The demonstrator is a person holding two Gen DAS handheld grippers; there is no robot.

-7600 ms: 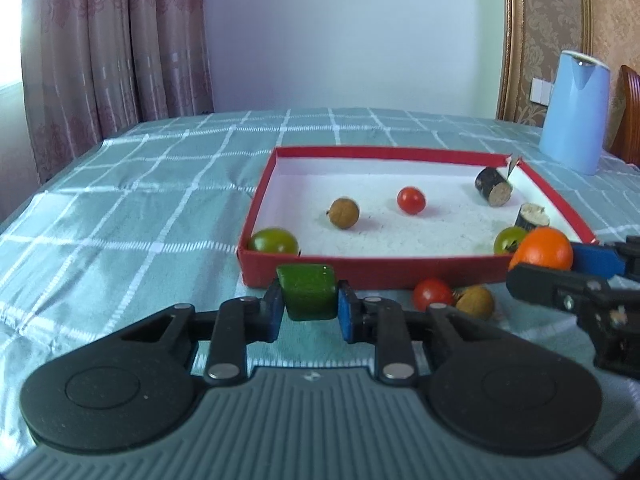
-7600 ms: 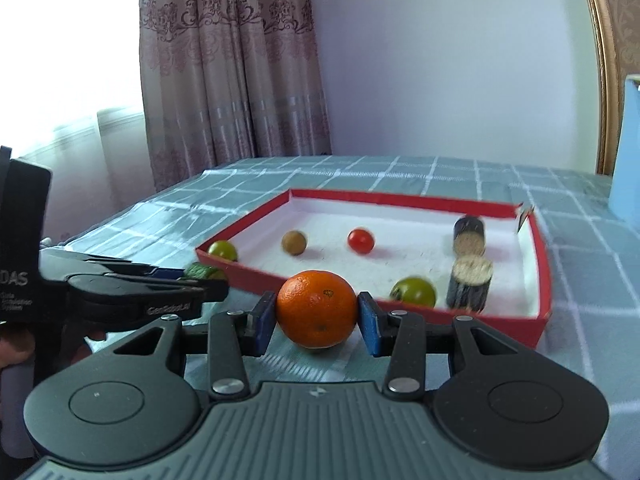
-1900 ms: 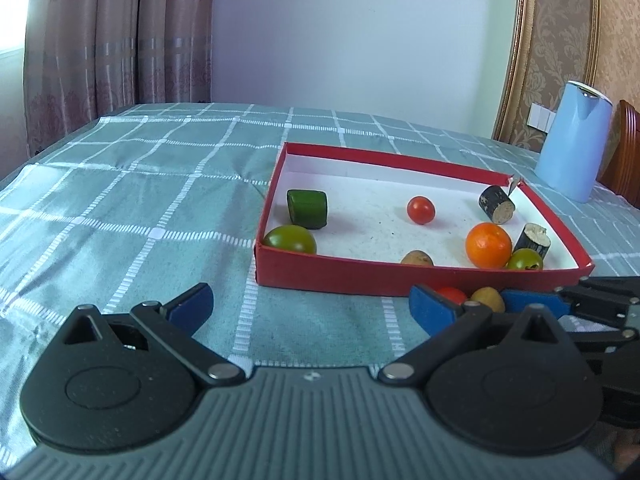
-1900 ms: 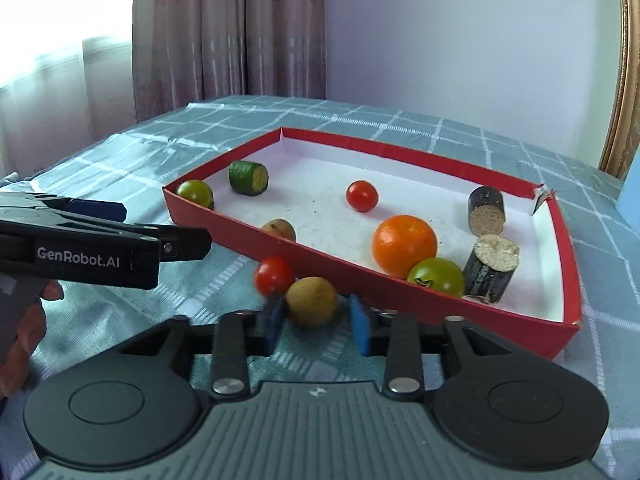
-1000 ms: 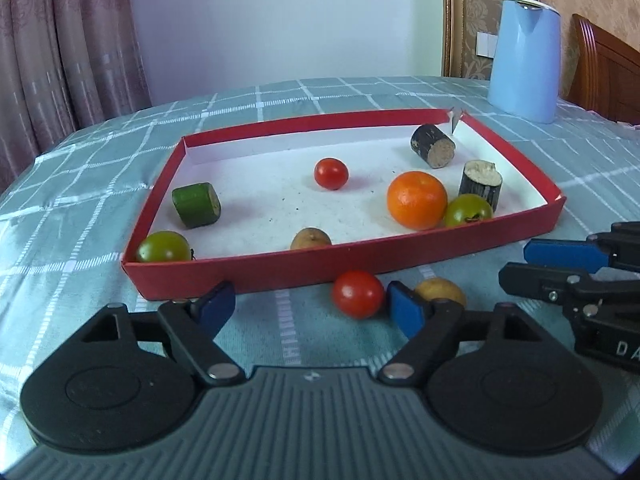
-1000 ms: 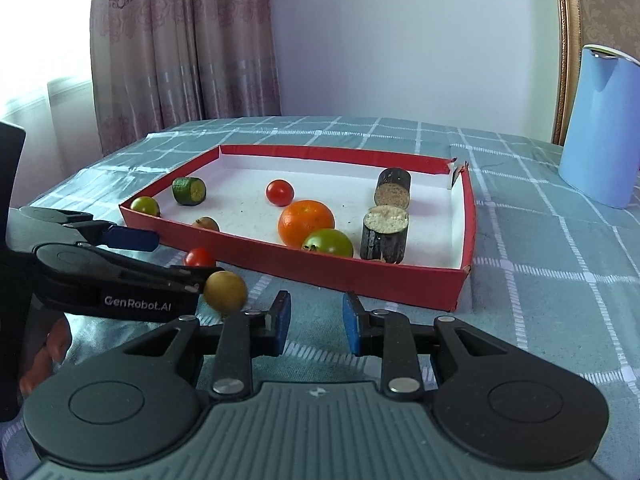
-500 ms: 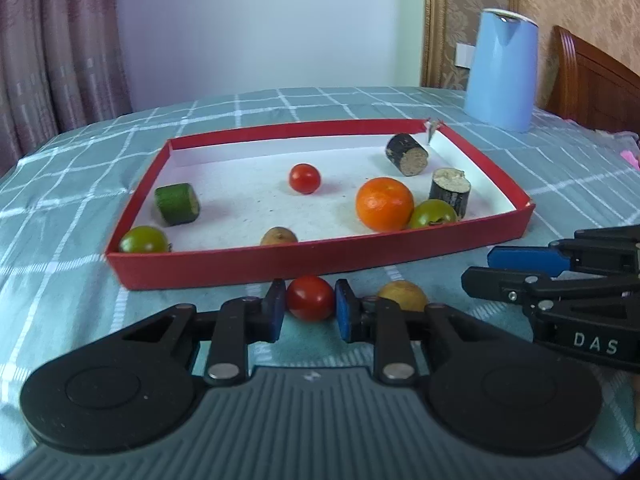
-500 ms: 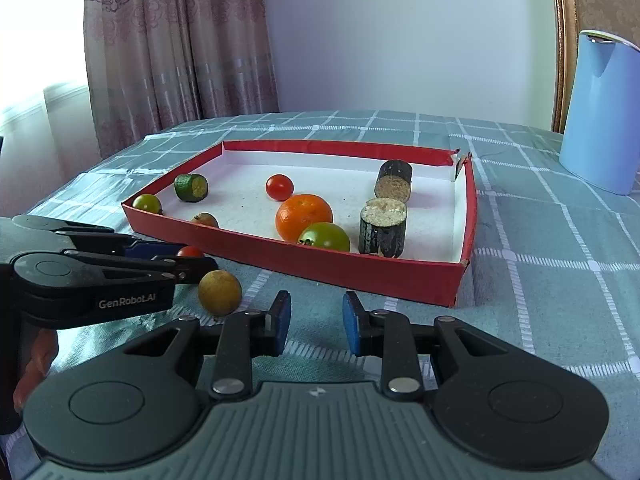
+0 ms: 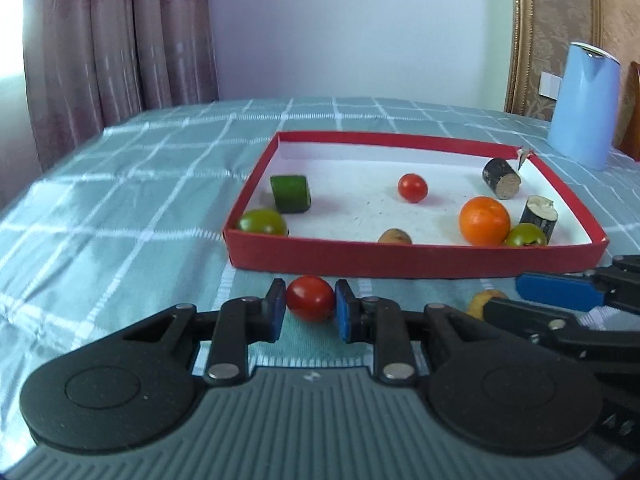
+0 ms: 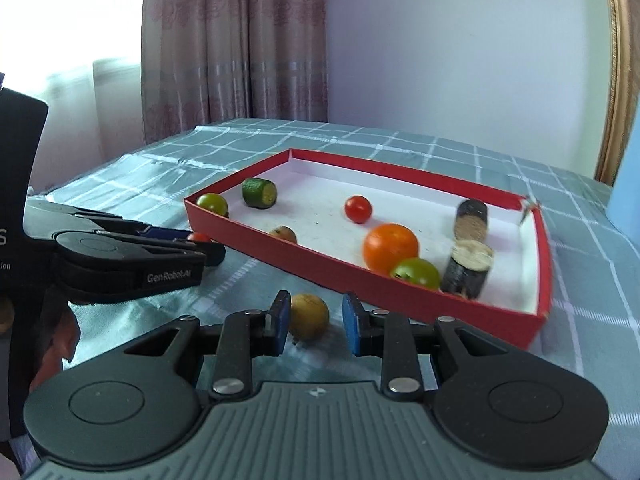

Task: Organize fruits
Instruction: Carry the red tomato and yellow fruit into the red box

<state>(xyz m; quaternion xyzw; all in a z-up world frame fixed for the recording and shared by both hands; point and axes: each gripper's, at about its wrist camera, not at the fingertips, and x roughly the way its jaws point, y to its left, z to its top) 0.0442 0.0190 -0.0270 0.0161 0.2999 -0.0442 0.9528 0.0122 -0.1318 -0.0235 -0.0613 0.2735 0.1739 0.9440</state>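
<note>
My left gripper is shut on a red cherry tomato, just in front of the red tray's near wall. My right gripper is open around a tan longan on the cloth; the left pad touches it, the right pad stands apart. The longan also shows in the left wrist view, partly hidden by the right gripper. The tray holds an orange, a red tomato, two green tomatoes, a green cucumber piece, a longan and two dark cylinders.
A blue kettle stands at the back right on the teal checked tablecloth. Curtains hang behind the table's far left. The left gripper sits close on the right gripper's left side.
My left gripper has lifted the red tomato slightly and swung left of the tray. My right gripper moved left and forward so the longan now sits between its pads.
</note>
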